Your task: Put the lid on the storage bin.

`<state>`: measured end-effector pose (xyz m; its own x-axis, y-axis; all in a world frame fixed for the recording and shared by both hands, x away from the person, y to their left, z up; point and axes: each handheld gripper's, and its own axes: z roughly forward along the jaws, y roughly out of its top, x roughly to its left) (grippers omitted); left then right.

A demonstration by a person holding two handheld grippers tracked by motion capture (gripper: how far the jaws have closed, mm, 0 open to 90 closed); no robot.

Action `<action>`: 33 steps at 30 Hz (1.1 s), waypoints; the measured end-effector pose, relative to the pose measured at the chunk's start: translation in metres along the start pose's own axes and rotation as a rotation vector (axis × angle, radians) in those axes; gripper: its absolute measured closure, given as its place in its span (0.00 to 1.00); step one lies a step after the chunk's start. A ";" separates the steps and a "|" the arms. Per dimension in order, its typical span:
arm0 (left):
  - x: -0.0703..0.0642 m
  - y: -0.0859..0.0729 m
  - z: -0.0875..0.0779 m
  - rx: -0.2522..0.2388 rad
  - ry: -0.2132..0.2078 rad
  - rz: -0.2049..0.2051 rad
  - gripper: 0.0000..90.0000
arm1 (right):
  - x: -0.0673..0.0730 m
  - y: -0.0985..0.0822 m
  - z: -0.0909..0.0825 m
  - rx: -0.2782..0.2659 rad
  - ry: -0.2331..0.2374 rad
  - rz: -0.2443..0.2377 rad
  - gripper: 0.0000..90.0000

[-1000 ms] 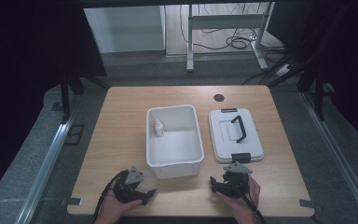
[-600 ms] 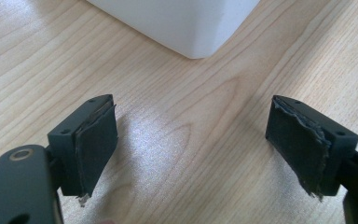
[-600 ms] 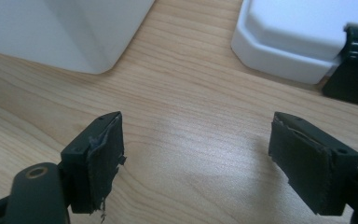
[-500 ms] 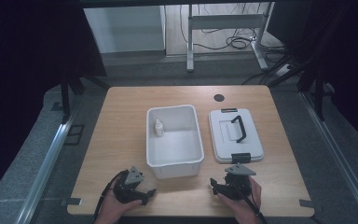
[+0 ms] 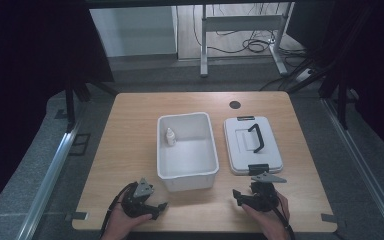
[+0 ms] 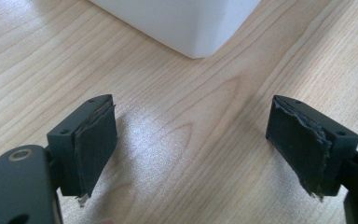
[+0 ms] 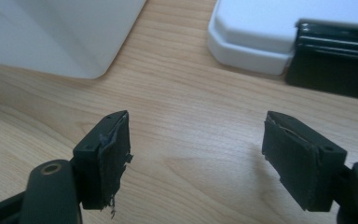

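Note:
An open white bin (image 5: 210,172) stands mid-table with a small white bottle (image 5: 170,136) upright against its left wall. To its right a white lid (image 5: 240,147) with a black handle (image 5: 254,137) lies flat. My left gripper (image 5: 152,205) rests near the front edge, left of the bin's near corner (image 6: 193,39); its jaws (image 6: 191,140) stand wide apart over bare wood. My right gripper (image 5: 252,196) hovers in front of the lid's black latch (image 7: 331,56). Its jaws (image 7: 196,149) are open, have just been closing a little, and have nothing between them.
The wooden table (image 5: 130,140) has a dark round cable hole (image 5: 235,104) at the back. Bare wood lies left of the bin and along the front. A metal desk frame (image 5: 240,25) and cables stand on the floor beyond.
My right gripper has shifted slightly to the right near the front edge. The left gripper, bin, bottle and lid have not moved.

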<state>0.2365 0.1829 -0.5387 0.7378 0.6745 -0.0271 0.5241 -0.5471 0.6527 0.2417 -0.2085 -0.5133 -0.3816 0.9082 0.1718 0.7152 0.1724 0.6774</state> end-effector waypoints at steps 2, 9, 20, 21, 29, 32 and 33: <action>0.000 0.000 0.000 0.000 0.002 -0.001 0.18 | -0.002 0.001 -0.001 0.003 -0.002 0.009 0.27; 0.000 0.000 0.000 -0.002 0.005 -0.005 0.18 | -0.015 0.007 -0.004 0.022 0.019 0.069 0.27; 0.000 -0.001 0.000 -0.001 0.002 -0.008 0.18 | -0.028 0.024 -0.013 0.047 -0.022 0.090 0.30; 0.001 -0.001 0.000 -0.001 0.002 -0.005 0.18 | -0.029 0.027 -0.015 0.043 -0.025 0.086 0.30; 0.002 -0.002 0.000 -0.008 -0.001 -0.008 0.18 | -0.039 0.046 -0.022 0.057 -0.042 0.090 0.33; 0.003 -0.002 0.000 -0.010 0.000 -0.010 0.18 | -0.042 0.052 -0.020 0.079 -0.056 0.085 0.34; 0.003 -0.002 0.000 -0.011 -0.001 -0.010 0.18 | -0.043 0.054 -0.020 0.083 -0.058 0.088 0.34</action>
<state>0.2376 0.1857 -0.5399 0.7331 0.6793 -0.0339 0.5266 -0.5353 0.6604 0.2856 -0.2458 -0.4697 -0.2825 0.9413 0.1848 0.7916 0.1199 0.5992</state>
